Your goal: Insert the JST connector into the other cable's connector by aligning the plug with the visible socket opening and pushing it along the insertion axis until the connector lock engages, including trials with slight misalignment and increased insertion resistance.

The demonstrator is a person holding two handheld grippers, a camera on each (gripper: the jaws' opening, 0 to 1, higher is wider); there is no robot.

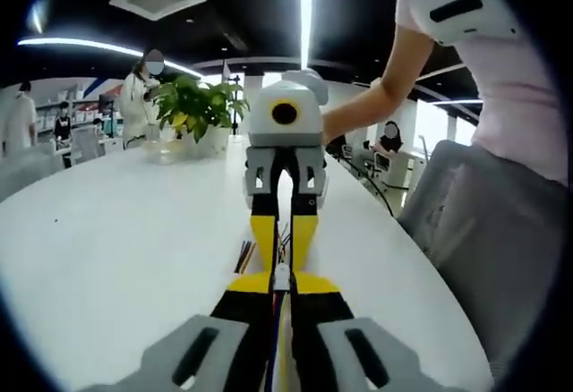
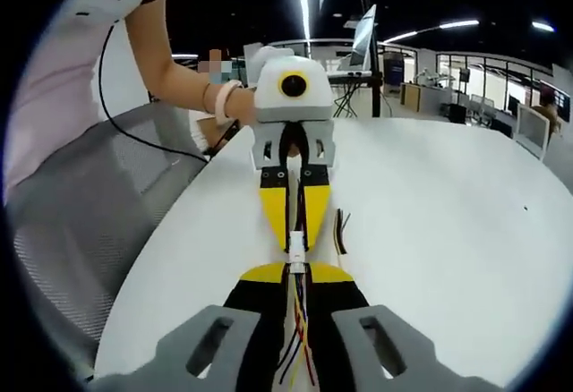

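1. We see the white JST connector in the air just above the white table, between the tips of the two grippers, which face each other head on. In the left gripper view the same white connector sits at the meeting point of the yellow tips.
2. The right gripper is closed on its connector half, with the coloured wires running back between its jaws. The left gripper is also closed on its connector half (a thin wire passes back between its jaws too).
3. We judge the connector to be very light, small, of hard but fragile plastic, and a little slippery; the wires are soft and give no support. So the hold should be on the plastic housing, close behind the mating face, not on the wires.
4. We cannot tell whether the lock is already engaged.
5. Some loose spare wires lie on the table beside the grippers; they could catch the tips.
6. Farther away stand a potted plant and a grey chair, both well apart from the work.
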